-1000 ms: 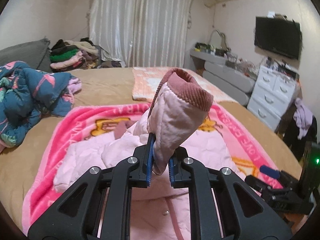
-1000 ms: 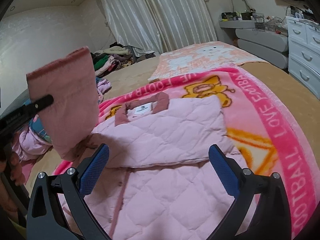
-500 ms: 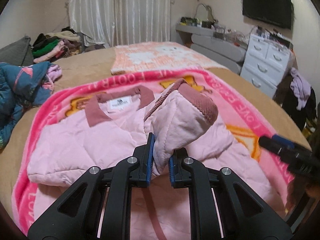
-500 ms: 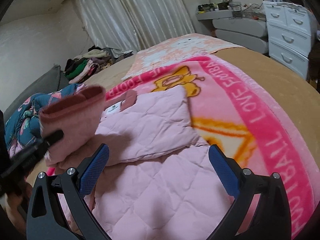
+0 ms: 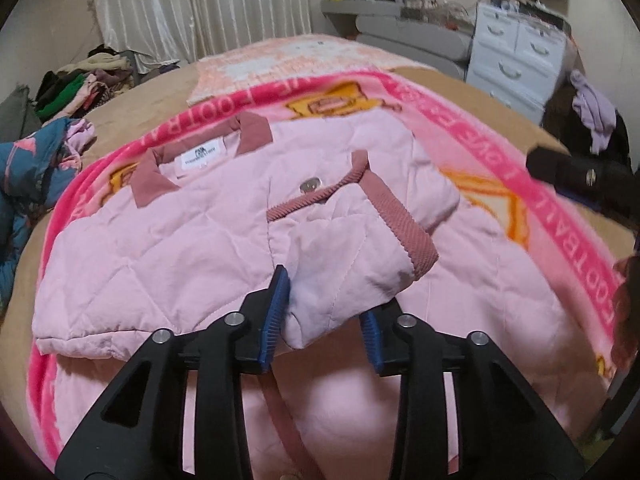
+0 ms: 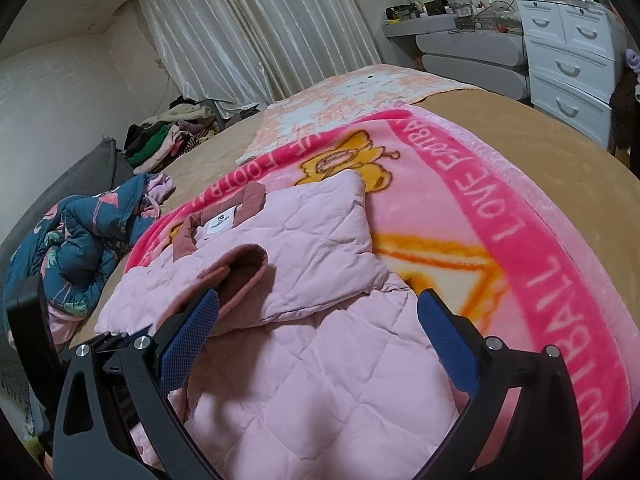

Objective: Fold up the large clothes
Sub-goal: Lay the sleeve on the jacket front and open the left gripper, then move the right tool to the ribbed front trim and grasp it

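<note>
1. Folding sleeve (image 5: 340, 232) of pale-pink quilted jacket (image 5: 168, 240) across its chest, near centre of pink cartoon blanket (image 6: 520, 240).
2. L gripper (image 5: 320, 312) jaws opening, sleeve between, pads looking clear of it.
3. R gripper (image 6: 316, 344) wide open, holding nothing.
4. Next, prob: back L out, fold hem up.

Quilted, matt pink cloth jacket (image 5: 192, 240) with ribbed corduroy cuff (image 5: 404, 224); fleecy blanket (image 6: 520, 248); glossy curtains (image 6: 256, 28); matt black plastic gripper (image 5: 322, 320).
</note>
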Tool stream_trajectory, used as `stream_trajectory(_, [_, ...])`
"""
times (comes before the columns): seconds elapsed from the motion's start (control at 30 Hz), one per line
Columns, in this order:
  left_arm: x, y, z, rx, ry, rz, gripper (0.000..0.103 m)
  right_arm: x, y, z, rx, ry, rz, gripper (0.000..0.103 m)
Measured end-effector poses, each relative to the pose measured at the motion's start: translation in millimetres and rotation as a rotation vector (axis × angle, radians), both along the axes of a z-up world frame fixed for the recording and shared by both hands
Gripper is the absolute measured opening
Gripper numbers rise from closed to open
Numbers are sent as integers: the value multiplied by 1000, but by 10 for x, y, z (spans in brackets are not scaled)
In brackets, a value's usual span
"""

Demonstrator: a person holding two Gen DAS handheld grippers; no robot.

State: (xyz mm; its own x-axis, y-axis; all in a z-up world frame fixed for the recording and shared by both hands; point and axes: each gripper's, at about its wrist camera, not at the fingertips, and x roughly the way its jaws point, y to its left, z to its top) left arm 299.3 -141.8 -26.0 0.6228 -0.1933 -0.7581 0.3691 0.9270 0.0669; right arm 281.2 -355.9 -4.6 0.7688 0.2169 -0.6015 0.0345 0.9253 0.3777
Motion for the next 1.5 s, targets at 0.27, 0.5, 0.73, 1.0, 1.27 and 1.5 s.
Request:
stream_trajectory(0.27, [-168, -74, -94, 15, 56, -64, 74, -6, 20, -18, 1, 4, 6, 99])
stream_trajectory(0.5, [-375, -47, 62, 8, 59, -129, 84, 23, 39, -65, 24, 16, 11, 99])
stream_trajectory(0.73, [-442, 343, 394, -70, 16, -61, 94, 43, 136, -80, 23, 23, 32, 99])
stream_trajectory(1.0, [-387, 1020, 649, -103, -36, 95, 94, 62, 406, -101, 0, 31, 102, 99])
stream_trajectory(1.27, [-298, 1650, 624, -125, -41, 264, 94, 77, 735, -191, -17, 59, 183, 99])
stream_trajectory(1.5, [-258, 2037, 518, -128, -26, 360, 94, 77, 990, -285, -27, 82, 247, 99])
